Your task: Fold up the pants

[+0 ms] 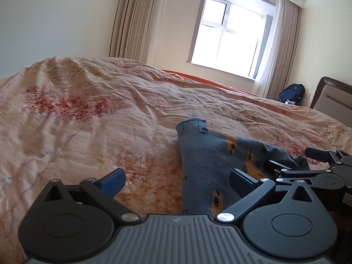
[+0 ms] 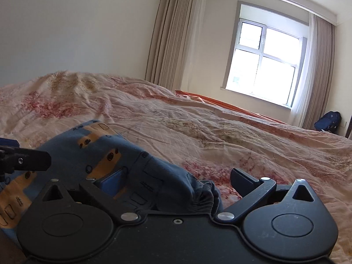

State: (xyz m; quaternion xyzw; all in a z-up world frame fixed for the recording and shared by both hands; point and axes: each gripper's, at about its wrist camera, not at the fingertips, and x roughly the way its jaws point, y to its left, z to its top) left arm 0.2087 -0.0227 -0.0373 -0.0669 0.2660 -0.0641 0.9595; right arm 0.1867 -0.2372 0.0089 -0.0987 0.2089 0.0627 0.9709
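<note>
The small blue-grey knit pants with orange car print (image 1: 204,160) lie on the wrinkled pink floral bedspread (image 1: 88,114), one leg stretched away toward the window (image 1: 228,37) side, the gathered waistband bunched nearest the cameras. The left hand-held gripper (image 1: 177,179) is spread wide, straddling the near end of that leg without pinching it. The right hand-held gripper (image 2: 176,182) is also wide, its jaws either side of the ruched waistband (image 2: 204,194).

The likely trouble, as I judge it: either gripper could close on the soft bedspread along with the pants, dragging the cover up. A shallow bite on the bunched elastic could catch one layer only, so the fold comes out skewed.
</note>
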